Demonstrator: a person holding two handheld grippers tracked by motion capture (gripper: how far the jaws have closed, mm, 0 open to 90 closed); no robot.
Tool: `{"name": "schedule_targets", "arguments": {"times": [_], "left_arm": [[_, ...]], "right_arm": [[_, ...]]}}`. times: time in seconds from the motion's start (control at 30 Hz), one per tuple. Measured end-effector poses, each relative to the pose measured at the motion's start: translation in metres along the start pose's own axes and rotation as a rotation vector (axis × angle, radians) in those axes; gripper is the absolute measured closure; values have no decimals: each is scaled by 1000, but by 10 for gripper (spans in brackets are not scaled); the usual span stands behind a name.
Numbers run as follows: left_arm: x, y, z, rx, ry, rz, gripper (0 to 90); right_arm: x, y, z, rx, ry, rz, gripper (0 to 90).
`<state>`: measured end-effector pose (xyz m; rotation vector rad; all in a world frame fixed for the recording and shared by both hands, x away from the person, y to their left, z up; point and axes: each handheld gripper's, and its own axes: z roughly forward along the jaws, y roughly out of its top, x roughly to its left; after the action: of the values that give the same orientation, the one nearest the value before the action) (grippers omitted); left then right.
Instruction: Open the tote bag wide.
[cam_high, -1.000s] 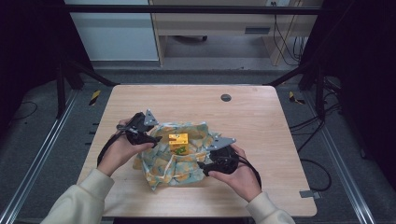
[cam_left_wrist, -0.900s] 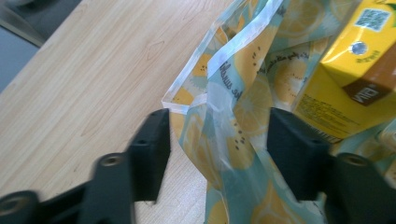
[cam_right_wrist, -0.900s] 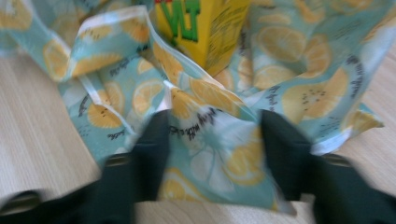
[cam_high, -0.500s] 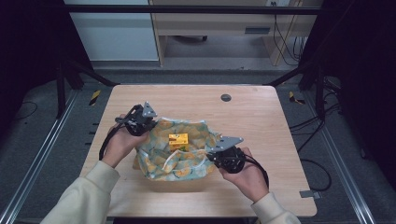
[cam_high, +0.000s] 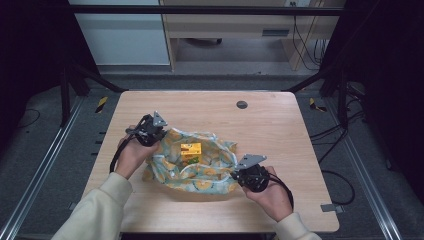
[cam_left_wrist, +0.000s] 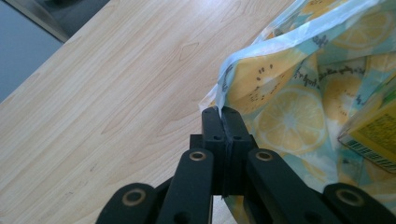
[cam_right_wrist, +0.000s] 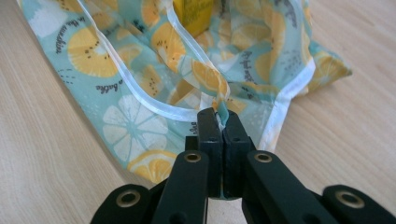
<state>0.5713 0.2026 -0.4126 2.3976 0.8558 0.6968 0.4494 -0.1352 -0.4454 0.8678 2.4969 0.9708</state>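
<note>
Bag (cam_high: 200, 165) of thin teal film printed with lemon slices lies crumpled near the middle of the table (cam_high: 280, 130), slightly toward the near edge. Yellow box (cam_high: 190, 149) sits in the bag's open hollow, between the two grippers.

Left gripper (cam_high: 150, 131) at the bag's far-left corner, held in the left hand (cam_high: 131, 156). Left gripper view: jaws pressed together on the bag's white-trimmed rim (cam_left_wrist: 223, 88), film rising straight from the jaw tips; box corner (cam_left_wrist: 371, 130) off to the right, apart from the jaws.

Right gripper (cam_high: 239, 175) at the bag's near-right corner, held in the right hand (cam_high: 272, 196). Right gripper view: jaws clamped on a pinch of film where the white rim (cam_right_wrist: 140, 88) folds; bag spreads away ahead, box (cam_right_wrist: 194, 13) at the far end of the opening.

Bag is stretched between the two grips, its rest touching the table. Small dark round insert (cam_high: 242, 104) lies in the table near the far edge, well apart from the bag.
</note>
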Motion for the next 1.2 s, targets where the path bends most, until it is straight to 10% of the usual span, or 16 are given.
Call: {"name": "schedule_targets", "arguments": {"times": [1.2], "left_arm": [[-12,-35,33,73,-61,-29,900]], "right_arm": [[-4,-27,24,101,33,29,896]]}}
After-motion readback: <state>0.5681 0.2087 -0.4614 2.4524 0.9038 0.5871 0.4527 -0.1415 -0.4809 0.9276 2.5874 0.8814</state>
